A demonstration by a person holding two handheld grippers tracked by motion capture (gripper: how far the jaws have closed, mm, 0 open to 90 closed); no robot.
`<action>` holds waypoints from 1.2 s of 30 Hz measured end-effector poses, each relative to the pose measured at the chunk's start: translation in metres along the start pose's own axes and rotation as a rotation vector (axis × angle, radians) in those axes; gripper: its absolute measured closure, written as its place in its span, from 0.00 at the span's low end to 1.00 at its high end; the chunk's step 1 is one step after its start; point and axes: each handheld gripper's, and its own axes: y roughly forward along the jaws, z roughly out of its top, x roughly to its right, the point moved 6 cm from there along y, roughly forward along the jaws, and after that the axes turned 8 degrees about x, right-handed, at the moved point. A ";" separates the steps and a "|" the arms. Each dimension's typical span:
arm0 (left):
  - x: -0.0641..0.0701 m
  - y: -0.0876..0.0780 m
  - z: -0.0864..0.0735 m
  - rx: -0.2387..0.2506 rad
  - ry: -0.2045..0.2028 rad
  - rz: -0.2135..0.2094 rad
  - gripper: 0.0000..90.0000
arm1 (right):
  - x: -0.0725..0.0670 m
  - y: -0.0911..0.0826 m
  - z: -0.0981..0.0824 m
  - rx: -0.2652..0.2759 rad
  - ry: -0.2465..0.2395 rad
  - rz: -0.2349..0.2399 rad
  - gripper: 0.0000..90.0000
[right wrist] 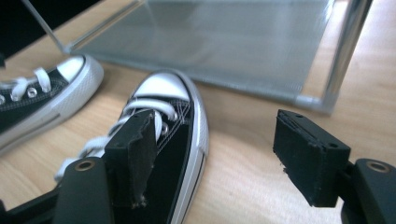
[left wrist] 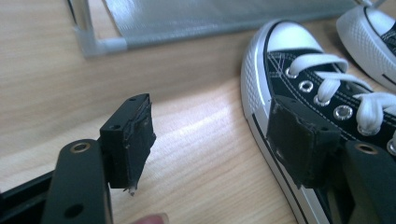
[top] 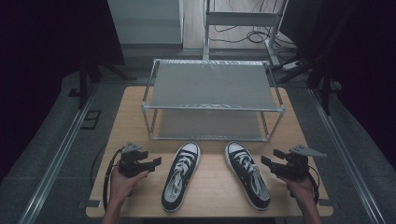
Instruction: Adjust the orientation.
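Note:
Two black canvas sneakers with white toe caps and laces lie toes-forward on the wooden table [top: 215,198]: the left shoe [top: 181,175] and the right shoe [top: 247,173]. My left gripper [top: 156,162] rests just left of the left shoe, pointing toward it, jaws apart with nothing between them. In the left gripper view the left gripper [left wrist: 215,135] frames bare wood, with the left shoe [left wrist: 308,79] behind its right jaw. My right gripper [top: 271,157] sits right of the right shoe, open and empty. In the right gripper view the right gripper [right wrist: 219,149] has the right shoe [right wrist: 173,107] behind its left jaw.
A two-tier metal shoe rack [top: 212,95] with grey mesh shelves stands at the back of the table, just beyond the shoes' toes; both shelves are bare. The rack's lower shelf [right wrist: 210,42] lies close ahead. Dark floor and cables surround the table.

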 end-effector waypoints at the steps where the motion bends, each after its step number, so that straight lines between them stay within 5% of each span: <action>1: -0.001 -0.001 0.000 0.001 0.004 0.002 0.36 | 0.000 -0.001 0.000 -0.001 -0.006 -0.007 0.34; 4: -0.003 -0.003 0.000 0.007 -0.002 0.001 0.38 | -0.004 -0.003 -0.001 0.011 0.019 0.008 0.36; 16: 0.002 -0.005 -0.004 0.004 0.018 -0.044 0.32 | -0.023 -0.004 -0.003 0.001 -0.030 0.040 0.48; 22: 0.006 -0.008 -0.003 0.018 0.026 -0.055 0.31 | -0.034 -0.011 -0.001 0.004 -0.064 0.092 0.69; 32: 0.011 -0.012 -0.002 0.023 0.041 -0.065 0.29 | -0.098 -0.019 0.009 0.008 -0.143 0.238 0.95; 33: 0.013 -0.014 -0.001 0.024 0.039 -0.076 0.29 | -0.120 -0.014 0.008 -0.020 -0.165 0.286 0.98; 36: 0.017 -0.017 0.001 0.028 0.044 -0.095 0.29 | -0.145 -0.004 0.006 -0.057 -0.191 0.328 0.99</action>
